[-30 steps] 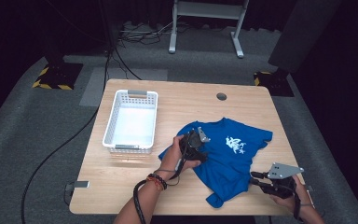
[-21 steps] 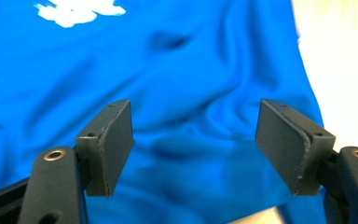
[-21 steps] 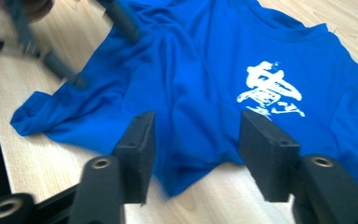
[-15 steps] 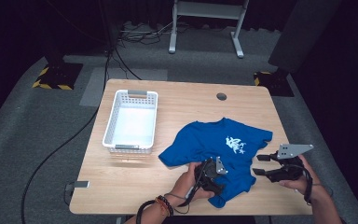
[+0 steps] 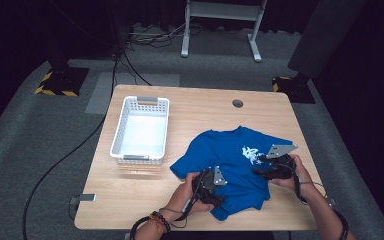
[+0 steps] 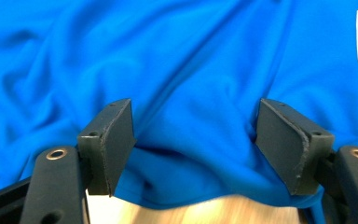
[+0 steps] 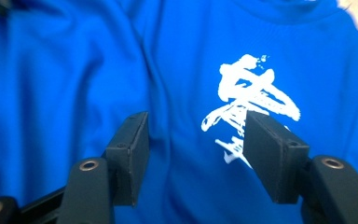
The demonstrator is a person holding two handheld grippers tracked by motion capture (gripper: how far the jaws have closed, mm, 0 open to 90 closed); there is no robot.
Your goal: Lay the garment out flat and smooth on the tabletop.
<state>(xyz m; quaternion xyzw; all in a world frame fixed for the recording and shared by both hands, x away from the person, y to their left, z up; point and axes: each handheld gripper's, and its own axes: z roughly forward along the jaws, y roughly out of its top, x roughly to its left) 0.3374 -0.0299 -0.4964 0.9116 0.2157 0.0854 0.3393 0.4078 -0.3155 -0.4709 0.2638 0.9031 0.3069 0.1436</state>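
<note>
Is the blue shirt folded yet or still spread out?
Mostly spread, not folded. The blue shirt lies flat on the table, print up and sleeves out, wrinkled, with its near hem bunched by the left gripper.

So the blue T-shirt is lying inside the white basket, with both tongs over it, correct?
Not quite. The blue T-shirt lies spread on the wooden table, to the right of the white basket, not inside it, as the high view shows. Both the left tongs and right tongs are indeed over it.
</note>
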